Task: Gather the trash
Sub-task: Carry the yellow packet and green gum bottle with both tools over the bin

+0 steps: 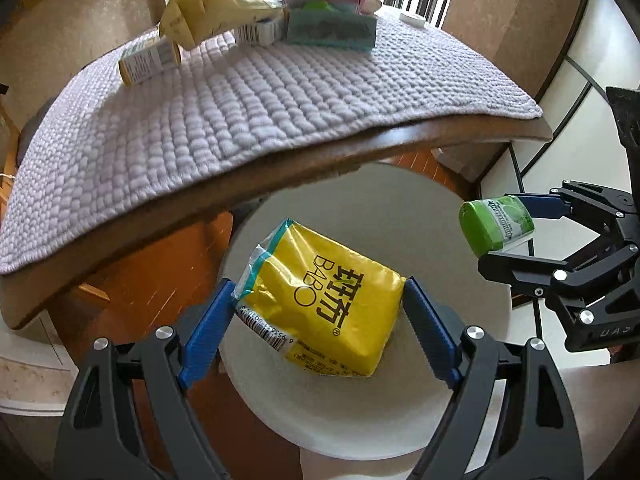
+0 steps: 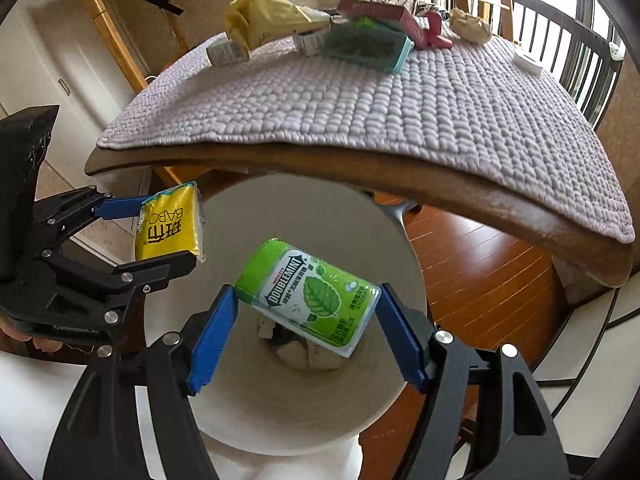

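Note:
My left gripper (image 1: 318,306) is shut on a yellow tissue pack (image 1: 324,300) marked BABO, held over the mouth of a white waste bin (image 1: 472,304). The right wrist view shows that same yellow pack (image 2: 170,226) and left gripper (image 2: 168,228) at its left side. My right gripper (image 2: 306,310) is shut on a green Doublemint gum bottle (image 2: 308,298), tilted above the white bin (image 2: 400,240), with crumpled paper (image 2: 296,350) at its bottom. In the left wrist view, the green bottle (image 1: 496,224) sits in the right gripper (image 1: 502,228) at the right edge.
A wooden table (image 1: 328,152) with a lilac knitted cloth (image 1: 240,108) overhangs the bin. At its far end lie a yellow bag (image 1: 212,4), small cartons (image 1: 150,58), a teal box (image 1: 332,28) and a pink box (image 2: 384,14). Wooden floor (image 2: 472,260) lies right of the bin.

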Demonstrator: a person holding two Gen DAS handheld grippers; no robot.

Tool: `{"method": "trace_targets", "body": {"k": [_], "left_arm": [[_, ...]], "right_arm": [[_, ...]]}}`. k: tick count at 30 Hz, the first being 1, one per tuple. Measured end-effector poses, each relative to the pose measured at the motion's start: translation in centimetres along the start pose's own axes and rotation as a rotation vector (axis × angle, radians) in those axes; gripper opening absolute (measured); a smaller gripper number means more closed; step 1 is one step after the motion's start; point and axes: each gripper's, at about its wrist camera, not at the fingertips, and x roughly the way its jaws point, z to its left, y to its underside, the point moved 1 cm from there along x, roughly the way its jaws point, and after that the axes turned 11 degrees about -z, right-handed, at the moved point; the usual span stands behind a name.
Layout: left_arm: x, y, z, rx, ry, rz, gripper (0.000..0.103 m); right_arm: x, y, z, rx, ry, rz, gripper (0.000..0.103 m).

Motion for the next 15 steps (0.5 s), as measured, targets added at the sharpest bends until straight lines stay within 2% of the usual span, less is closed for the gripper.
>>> {"method": "trace_targets", "body": {"k": [15], "left_arm": [[3.7,0.7,-0.8,0.021,0.0,0.067,0.086]], "right_arm": [[3.1,1.4,0.0,0.003,0.005,0.066,0.07]]}}
